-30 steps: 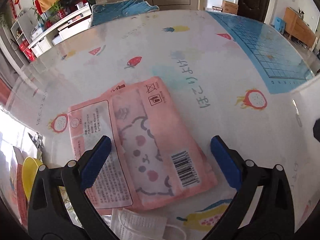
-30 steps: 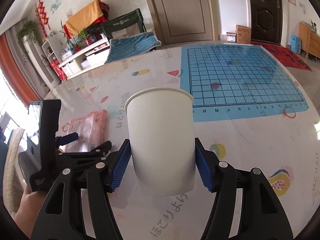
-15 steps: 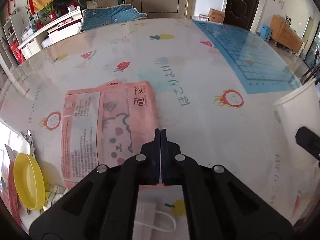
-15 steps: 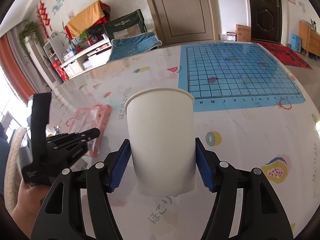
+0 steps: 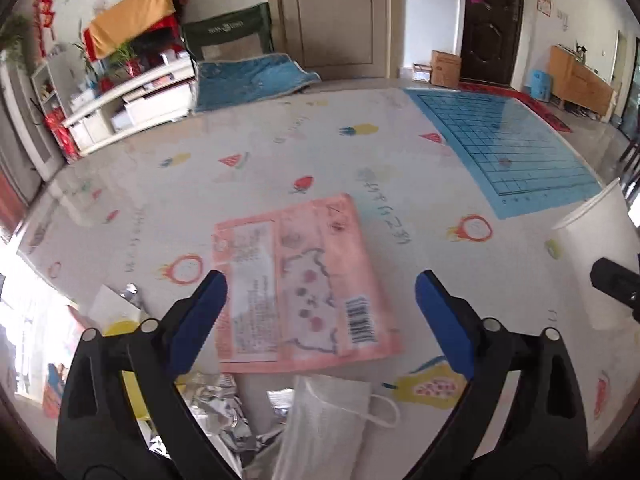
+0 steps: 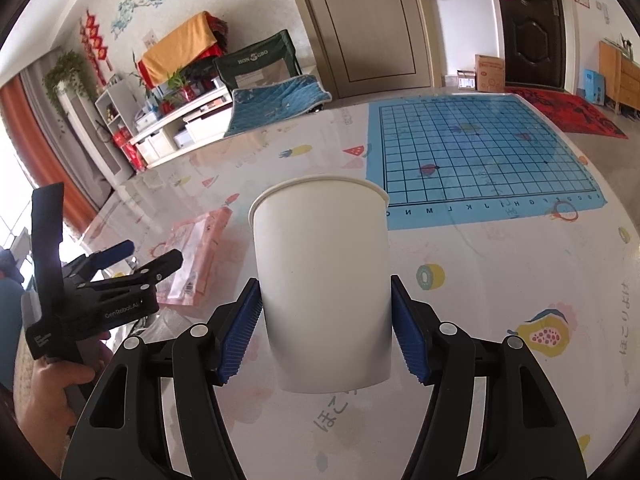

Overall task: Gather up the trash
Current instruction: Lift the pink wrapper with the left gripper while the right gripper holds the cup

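The left tool (image 5: 320, 312), its jaws opening wide with nothing gripped, hangs above a pink wet-wipe packet (image 5: 300, 280) lying flat on the fruit-print worktop (image 5: 280, 152), with a white face mask (image 5: 328, 420) and crumpled foil wrappers (image 5: 216, 412) just below the packet at the near edge. To its right, the right tool (image 6: 324, 332) clamps a white paper cup (image 6: 320, 280) upright, blue pads pressed on its sides.
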`<state>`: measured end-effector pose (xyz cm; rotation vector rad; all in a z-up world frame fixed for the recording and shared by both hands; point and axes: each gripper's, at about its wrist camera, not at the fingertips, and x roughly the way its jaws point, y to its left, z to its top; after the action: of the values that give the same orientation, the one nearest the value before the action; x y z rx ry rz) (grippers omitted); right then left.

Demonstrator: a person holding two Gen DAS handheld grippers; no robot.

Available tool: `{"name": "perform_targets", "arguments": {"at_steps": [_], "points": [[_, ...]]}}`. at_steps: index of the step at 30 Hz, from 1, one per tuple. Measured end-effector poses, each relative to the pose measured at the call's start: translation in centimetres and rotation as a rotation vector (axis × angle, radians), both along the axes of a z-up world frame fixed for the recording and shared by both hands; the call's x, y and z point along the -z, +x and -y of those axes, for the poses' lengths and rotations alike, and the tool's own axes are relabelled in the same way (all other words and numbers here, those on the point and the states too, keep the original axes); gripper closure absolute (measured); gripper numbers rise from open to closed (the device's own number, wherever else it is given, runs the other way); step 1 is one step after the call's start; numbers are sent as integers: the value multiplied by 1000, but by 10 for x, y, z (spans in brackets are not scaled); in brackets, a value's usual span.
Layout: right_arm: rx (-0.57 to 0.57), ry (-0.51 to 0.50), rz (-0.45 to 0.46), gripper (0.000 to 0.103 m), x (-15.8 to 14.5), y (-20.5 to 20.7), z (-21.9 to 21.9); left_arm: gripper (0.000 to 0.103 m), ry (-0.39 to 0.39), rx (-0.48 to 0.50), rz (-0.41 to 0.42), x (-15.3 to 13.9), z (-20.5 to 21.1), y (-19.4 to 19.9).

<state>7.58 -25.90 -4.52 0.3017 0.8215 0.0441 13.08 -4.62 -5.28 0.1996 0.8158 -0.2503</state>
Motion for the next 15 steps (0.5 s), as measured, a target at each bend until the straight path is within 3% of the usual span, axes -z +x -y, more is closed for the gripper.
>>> {"name": "perform_targets", "arguments": {"at_steps": [4,7,9,12,15], "points": [[3,15,-8,39,6,2,2,6,75,26,16,10,20,-4],[2,24,-11,39,11,1,3,6,324,-4,44,34,47,1],[-3,21,-11,39,12,0,3,6,403,-27,42,47,52,5],[-5,17,-6,39,12,0,5,6,398,-47,5,59,54,14],[6,33,5,39,11,-1,9,5,420,-58,38,62,57,16]]}}
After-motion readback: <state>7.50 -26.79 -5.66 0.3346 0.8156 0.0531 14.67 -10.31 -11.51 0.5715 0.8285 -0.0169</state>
